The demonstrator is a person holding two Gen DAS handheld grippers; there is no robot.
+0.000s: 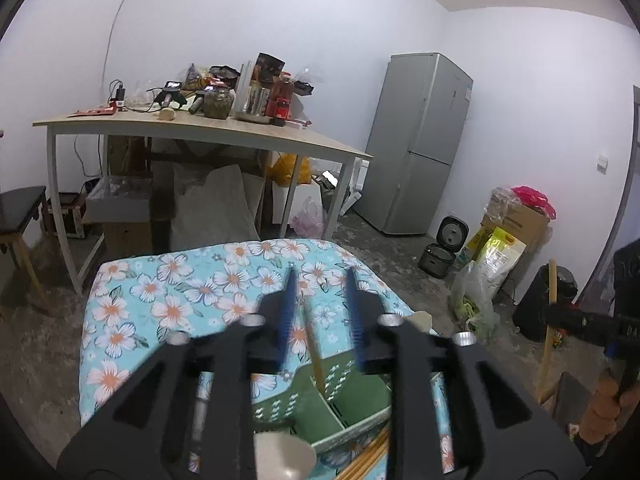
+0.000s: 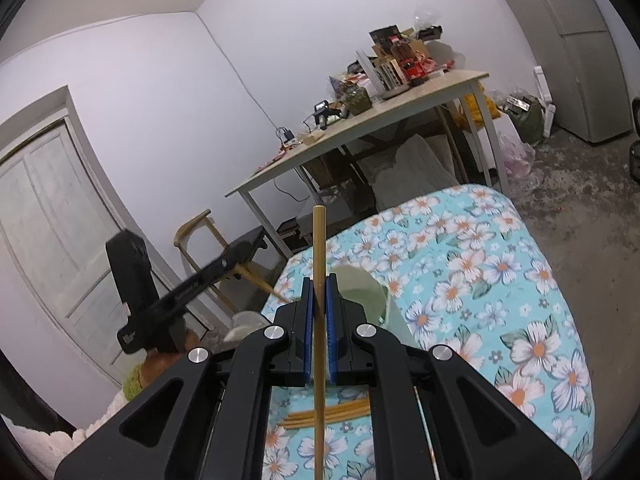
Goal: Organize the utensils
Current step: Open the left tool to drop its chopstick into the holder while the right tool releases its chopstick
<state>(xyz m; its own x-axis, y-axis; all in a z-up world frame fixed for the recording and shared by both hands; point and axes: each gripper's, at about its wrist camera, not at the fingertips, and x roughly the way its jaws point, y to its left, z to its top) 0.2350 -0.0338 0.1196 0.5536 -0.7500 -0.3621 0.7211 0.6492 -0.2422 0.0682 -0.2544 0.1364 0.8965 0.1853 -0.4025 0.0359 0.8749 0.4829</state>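
Right tool clamped on upright chopstick. Left tool apart, nothing gripped, above green basket on floral bench. Spare chopsticks flat near bench edge.

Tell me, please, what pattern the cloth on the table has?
The cloth is turquoise with white, orange-centred flowers, clearest in the right wrist view.

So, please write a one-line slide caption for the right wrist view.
Right gripper shut on one upright wooden chopstick above loose chopsticks on the floral tablecloth.
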